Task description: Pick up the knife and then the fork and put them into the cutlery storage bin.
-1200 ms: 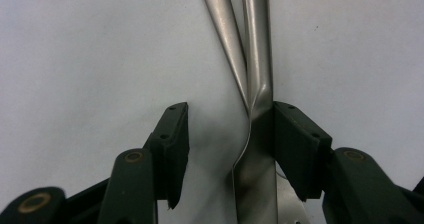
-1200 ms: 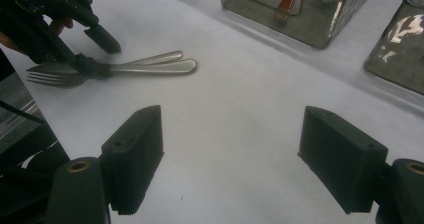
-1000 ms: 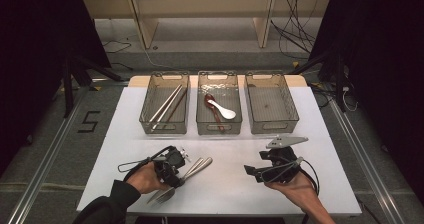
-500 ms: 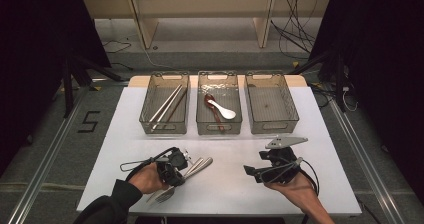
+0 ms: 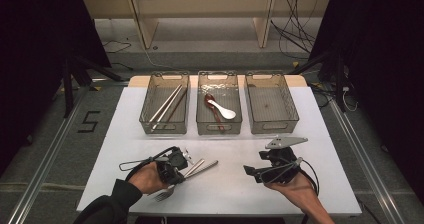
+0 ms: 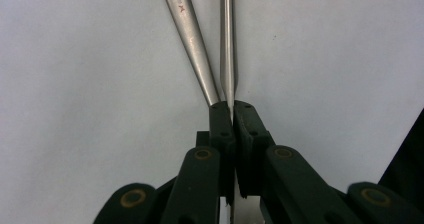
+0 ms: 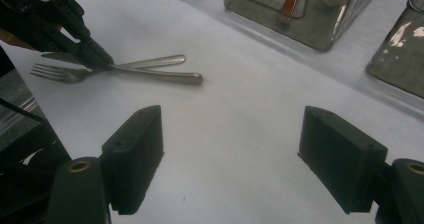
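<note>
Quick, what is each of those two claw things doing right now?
Left gripper: jaws just closed, shut on one fork handle.
Right gripper: open, holding nothing, above the table.

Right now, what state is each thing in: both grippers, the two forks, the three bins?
Left gripper: jaws just closed, shut on one fork's handle.
Right gripper: open, holding nothing.
Forks: lying crossed on the table.
Left bin: holds chopsticks.
Middle bin: holds two spoons.
Right bin: no cutlery.
</note>
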`<act>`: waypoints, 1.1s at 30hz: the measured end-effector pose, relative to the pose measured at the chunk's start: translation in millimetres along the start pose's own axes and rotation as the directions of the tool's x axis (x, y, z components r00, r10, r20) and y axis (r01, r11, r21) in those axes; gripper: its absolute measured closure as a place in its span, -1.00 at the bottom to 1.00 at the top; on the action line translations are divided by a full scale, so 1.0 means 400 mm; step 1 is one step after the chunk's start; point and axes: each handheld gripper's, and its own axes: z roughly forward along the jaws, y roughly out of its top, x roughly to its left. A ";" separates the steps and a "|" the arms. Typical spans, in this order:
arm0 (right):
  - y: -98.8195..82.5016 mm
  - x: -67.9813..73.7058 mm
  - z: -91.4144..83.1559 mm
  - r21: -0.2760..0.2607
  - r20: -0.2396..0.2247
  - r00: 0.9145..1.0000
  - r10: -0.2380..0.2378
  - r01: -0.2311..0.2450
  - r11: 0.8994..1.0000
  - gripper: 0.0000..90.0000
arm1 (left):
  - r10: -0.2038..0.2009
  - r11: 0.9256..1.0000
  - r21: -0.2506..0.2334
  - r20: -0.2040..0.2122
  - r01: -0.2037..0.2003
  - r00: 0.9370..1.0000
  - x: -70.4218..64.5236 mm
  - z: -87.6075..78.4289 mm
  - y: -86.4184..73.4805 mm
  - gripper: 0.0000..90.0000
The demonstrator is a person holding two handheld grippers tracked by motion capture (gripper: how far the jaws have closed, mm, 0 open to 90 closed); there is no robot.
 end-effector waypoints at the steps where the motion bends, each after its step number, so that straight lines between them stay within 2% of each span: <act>1: 0.000 0.000 0.000 0.000 0.002 1.000 -0.001 0.001 1.000 -0.42 | -0.001 1.000 0.000 0.002 0.001 1.000 0.000 0.000 0.000 0.94; 2: 0.001 0.002 -0.001 0.006 0.000 1.000 0.010 -0.010 1.000 -0.42 | -0.002 1.000 0.003 0.003 0.002 1.000 0.001 0.000 0.000 0.94; 10: 0.000 0.002 0.000 0.003 0.004 1.000 0.005 -0.005 1.000 -0.41 | 0.014 1.000 0.018 -0.009 -0.014 1.000 -0.004 0.000 0.004 0.92; 15: 0.001 0.004 -0.001 0.006 -0.001 1.000 0.009 -0.009 1.000 -0.41 | 0.062 0.998 0.027 -0.058 -0.061 0.996 -0.023 0.000 0.010 0.94; 19: 0.001 0.004 0.001 -0.002 -0.002 1.000 -0.001 0.001 1.000 -0.41 | 0.053 0.999 0.004 -0.023 -0.053 0.998 -0.018 -0.011 0.011 0.95; 23: 0.004 0.011 0.004 -0.009 -0.019 1.000 -0.008 0.007 1.000 -0.41 | 0.070 0.997 -0.011 -0.011 -0.070 0.997 -0.029 -0.028 0.016 0.95; 30: 0.018 0.054 0.029 0.005 -0.072 0.993 -0.096 0.096 0.995 -0.41 | 0.120 0.993 -0.017 0.004 -0.119 0.993 -0.058 -0.046 0.032 0.95; 33: 0.027 0.067 0.039 0.012 -0.103 0.988 -0.114 0.116 0.993 -0.41 | 0.137 0.990 -0.020 0.009 -0.137 0.990 -0.066 -0.056 0.038 0.95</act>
